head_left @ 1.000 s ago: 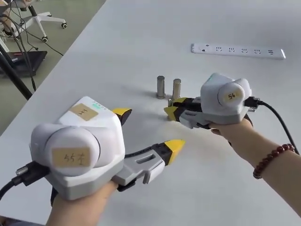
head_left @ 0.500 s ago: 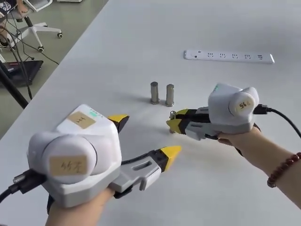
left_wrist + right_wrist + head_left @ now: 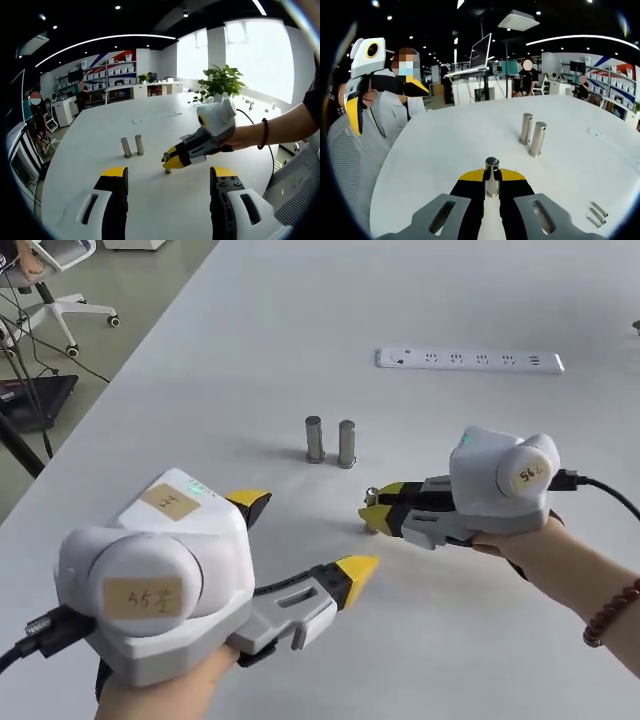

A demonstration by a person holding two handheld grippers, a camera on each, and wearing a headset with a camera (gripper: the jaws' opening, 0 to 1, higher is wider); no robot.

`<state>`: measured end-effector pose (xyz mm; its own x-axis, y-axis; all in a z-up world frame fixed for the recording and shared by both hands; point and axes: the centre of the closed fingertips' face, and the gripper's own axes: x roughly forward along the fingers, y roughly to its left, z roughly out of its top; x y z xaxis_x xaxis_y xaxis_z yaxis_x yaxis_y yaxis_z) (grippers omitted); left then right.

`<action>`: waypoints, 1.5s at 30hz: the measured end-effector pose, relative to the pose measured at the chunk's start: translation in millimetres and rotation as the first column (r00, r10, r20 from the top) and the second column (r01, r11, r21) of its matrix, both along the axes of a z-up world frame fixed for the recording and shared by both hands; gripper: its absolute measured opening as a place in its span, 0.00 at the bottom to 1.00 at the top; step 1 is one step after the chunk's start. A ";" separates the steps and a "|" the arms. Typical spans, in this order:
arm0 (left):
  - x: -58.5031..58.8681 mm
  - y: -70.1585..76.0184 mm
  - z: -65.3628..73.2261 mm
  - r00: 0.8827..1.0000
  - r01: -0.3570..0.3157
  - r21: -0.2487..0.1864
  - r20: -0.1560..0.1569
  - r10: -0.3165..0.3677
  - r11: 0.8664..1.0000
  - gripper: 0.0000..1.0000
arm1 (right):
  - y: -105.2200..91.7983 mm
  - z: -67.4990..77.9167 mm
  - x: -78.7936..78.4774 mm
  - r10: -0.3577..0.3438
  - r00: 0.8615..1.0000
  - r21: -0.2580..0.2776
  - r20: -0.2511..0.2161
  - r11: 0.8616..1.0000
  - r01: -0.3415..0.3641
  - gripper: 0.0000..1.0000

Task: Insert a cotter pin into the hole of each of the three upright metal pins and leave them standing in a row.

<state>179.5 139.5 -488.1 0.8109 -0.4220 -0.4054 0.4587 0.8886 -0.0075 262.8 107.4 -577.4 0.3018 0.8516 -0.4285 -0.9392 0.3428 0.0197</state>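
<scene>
Gripping one upright metal pin [image 3: 492,165] on the surface [image 3: 450,640], the right claw [image 3: 492,181] sits near two free-standing pins [image 3: 331,441]. The left claw [image 3: 305,532] is spread, empty, with a handwritten tag [image 3: 145,597] reading "55". Cotter pins [image 3: 595,212] lie apart.

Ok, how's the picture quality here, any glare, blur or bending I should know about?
Head view: soft, even light, sharp, only faint shadows beside the standing pins on the table. Left gripper view: the fisheye bends the ceiling light strip, and the windows are blown out white. Right gripper view: the table edge curves, yet the held pin is crisp.
</scene>
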 end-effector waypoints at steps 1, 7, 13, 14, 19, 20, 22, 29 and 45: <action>-0.1 -0.2 -0.2 1.000 0.001 0.001 0.000 -0.001 1.000 0.65 | -0.4 0.0 -0.7 0.000 1.000 0.003 0.000 1.000 0.000 0.04; -0.1 -2.0 0.6 1.000 0.008 -0.001 0.003 -0.008 1.000 0.65 | -1.2 0.2 -4.6 0.011 1.000 -0.009 0.015 1.000 -0.010 0.04; -2.1 -3.5 -1.6 1.000 0.012 0.000 -0.012 -0.012 1.000 0.65 | -1.5 2.5 -7.5 -0.018 1.000 0.010 -0.001 1.000 0.018 0.05; -2.7 -3.6 -1.9 1.000 0.011 0.000 -0.015 -0.011 1.000 0.65 | -1.3 2.6 -7.0 -0.021 1.000 0.009 0.000 1.000 0.021 0.05; -3.0 -3.5 -1.6 1.000 0.013 0.006 -0.013 -0.013 1.000 0.66 | -1.7 2.7 -6.9 -0.029 0.999 0.014 -0.014 0.999 0.029 0.06; -2.9 -3.5 -1.4 1.000 0.013 0.005 -0.013 -0.013 1.000 0.66 | -1.7 3.4 -6.7 -0.033 0.999 0.020 -0.019 0.999 0.034 0.07; -3.1 -3.4 -1.5 1.000 0.013 0.005 -0.014 -0.013 1.000 0.66 | -1.9 5.7 -5.9 -0.044 0.999 0.035 -0.025 0.998 0.045 0.10; -4.0 -3.5 -0.1 1.000 0.015 0.009 -0.011 -0.015 1.000 0.66 | -6.3 9.0 -6.2 -0.051 0.998 0.040 -0.029 0.998 0.052 0.17; -7.3 -5.6 6.6 1.000 0.020 0.003 0.001 -0.020 1.000 0.69 | -47.1 26.5 -4.3 -0.127 0.990 0.019 -0.067 0.992 0.128 0.24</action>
<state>172.2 133.9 -481.5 0.8025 -0.4373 -0.4059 0.4767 0.8791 -0.0047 258.6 60.3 -550.9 0.3808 0.8179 -0.4313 -0.8843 0.4584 0.0887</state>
